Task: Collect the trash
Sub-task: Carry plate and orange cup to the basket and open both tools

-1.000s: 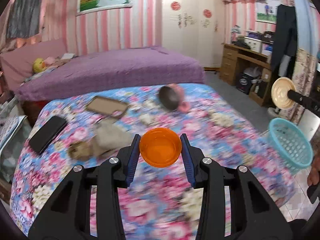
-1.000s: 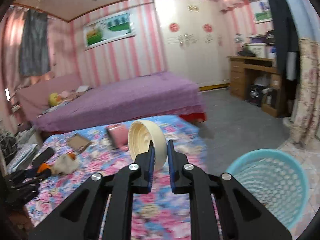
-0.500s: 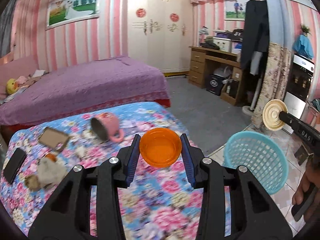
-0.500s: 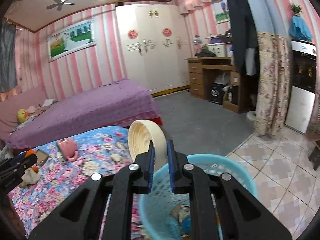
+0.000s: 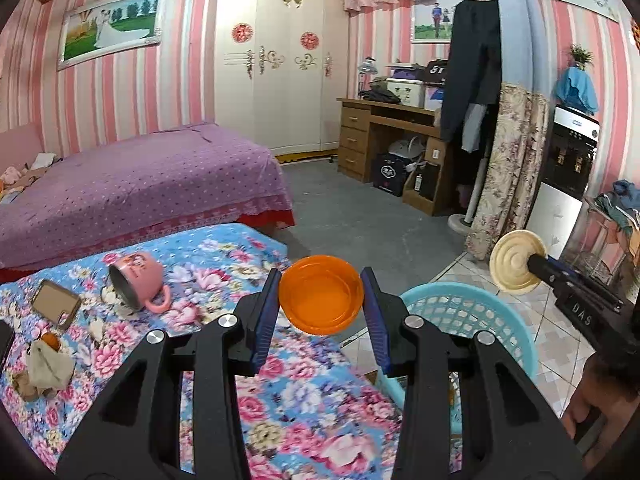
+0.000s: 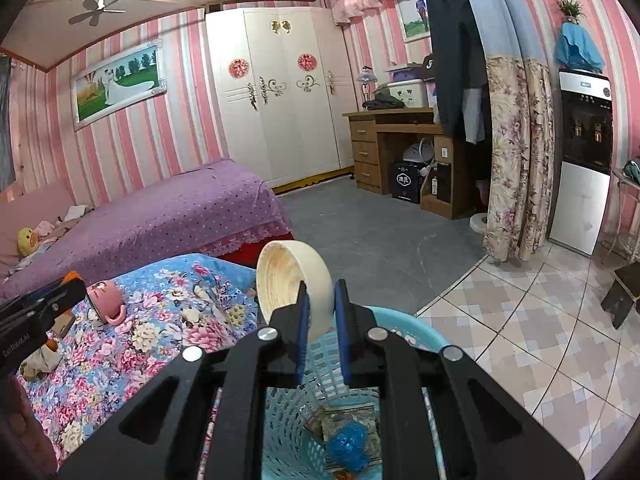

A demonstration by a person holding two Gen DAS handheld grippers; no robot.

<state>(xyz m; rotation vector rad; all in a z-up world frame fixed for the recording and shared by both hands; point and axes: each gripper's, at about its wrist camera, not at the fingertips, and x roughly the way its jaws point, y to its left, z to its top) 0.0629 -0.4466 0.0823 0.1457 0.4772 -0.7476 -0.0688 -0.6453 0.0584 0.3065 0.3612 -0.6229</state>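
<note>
My left gripper (image 5: 322, 298) is shut on an orange plastic bowl (image 5: 321, 294), held above the edge of the flowered table (image 5: 304, 396), just left of the light blue basket (image 5: 480, 320). My right gripper (image 6: 320, 296) is shut on the rim of a cream bowl (image 6: 288, 284), tipped on edge right above the basket (image 6: 320, 408). Inside the basket lie crumpled trash and a blue wad (image 6: 348, 444). In the left wrist view the cream bowl (image 5: 516, 262) shows at the right, over the basket's far rim.
On the flowered cloth lie a tipped pink mug (image 5: 138, 278), a phone (image 5: 56, 304) and crumpled paper scraps (image 5: 44, 368). A purple bed (image 5: 136, 184) stands behind. A desk (image 5: 392, 140), a curtain and a water dispenser (image 6: 580, 152) line the right side, past tiled floor.
Both grippers swung right from over the table toward the basket, carrying their bowls. The cream bowl now hangs above the basket; the orange bowl has reached the table's edge beside it.
</note>
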